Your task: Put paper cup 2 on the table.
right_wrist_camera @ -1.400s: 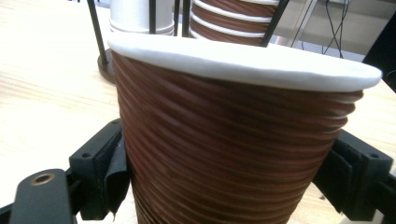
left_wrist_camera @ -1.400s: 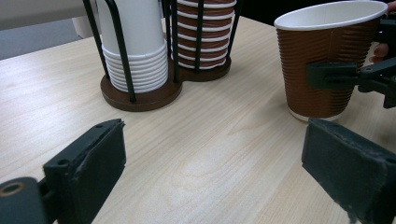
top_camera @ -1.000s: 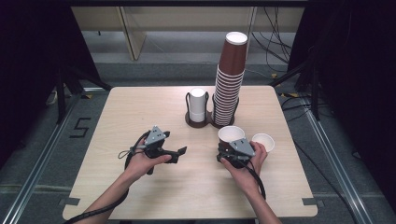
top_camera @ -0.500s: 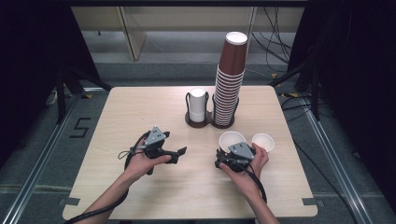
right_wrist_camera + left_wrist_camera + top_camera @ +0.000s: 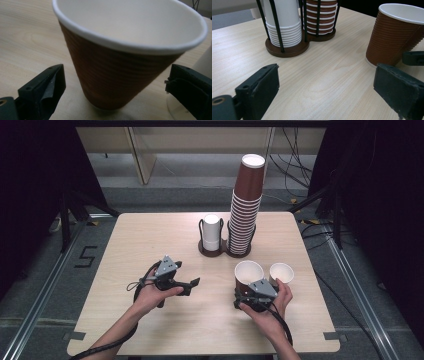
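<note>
Since the earlier frame the right tool (image 5: pixel 248 287) has drawn back a little toward the person, and its jaws have just been opening; they now stand wide, one on each side of the brown cup (image 5: pixel 248 275), with clear gaps between pads and cup wall in the right gripper view. That cup (image 5: pixel 125 65) stands upright on the desk (image 5: pixel 150 235), mouth up, just left of a white cup (image 5: pixel 281 273), which also stands mouth up. At the far middle of the desk, a wire holder (image 5: pixel 225 251) carries a short white stack (image 5: pixel 212 232) and a tall brown stack (image 5: pixel 246 210). The left tool (image 5: pixel 192 286) hovers over the bare desk left of centre, well apart from the cups, its jaws spread wide with nothing between them.
</note>
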A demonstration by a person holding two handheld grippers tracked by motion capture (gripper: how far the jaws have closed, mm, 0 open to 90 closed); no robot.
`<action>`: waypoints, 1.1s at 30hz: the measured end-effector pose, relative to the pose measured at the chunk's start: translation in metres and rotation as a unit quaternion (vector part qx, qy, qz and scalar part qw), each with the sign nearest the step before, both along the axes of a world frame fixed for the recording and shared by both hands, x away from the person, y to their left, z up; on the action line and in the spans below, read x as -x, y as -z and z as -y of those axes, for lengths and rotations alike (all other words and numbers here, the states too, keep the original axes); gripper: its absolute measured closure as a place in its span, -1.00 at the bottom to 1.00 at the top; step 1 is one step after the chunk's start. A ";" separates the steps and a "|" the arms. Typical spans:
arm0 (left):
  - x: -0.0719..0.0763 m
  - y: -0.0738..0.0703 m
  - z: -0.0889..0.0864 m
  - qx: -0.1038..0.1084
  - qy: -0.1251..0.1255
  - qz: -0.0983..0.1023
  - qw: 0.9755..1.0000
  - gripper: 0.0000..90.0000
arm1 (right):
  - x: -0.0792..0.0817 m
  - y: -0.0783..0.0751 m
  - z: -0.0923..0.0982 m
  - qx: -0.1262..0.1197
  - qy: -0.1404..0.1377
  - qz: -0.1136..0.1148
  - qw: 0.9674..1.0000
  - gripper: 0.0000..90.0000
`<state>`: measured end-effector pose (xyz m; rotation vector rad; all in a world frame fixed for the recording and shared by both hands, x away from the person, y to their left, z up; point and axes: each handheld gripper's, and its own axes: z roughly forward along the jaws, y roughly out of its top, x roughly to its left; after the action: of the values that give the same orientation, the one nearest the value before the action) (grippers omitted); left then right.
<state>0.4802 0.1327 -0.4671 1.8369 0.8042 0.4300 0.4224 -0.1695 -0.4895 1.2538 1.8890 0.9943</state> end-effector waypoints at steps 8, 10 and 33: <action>0.000 0.002 0.000 0.006 0.002 0.001 1.000 -0.86 | 0.012 -0.005 0.011 0.008 -0.020 -0.009 1.000 -0.88; 0.000 0.002 0.000 0.002 -0.001 0.000 1.000 -0.86 | 0.016 -0.005 0.013 0.006 -0.024 -0.008 1.000 -0.88; 0.004 0.011 0.004 0.009 0.007 -0.010 1.000 -0.86 | 0.037 0.003 0.055 -0.006 0.001 -0.003 1.000 -0.66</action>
<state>0.4760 0.1291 -0.4781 1.8309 0.8058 0.3940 0.3854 -0.2248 -0.4928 1.2675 1.8885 1.0018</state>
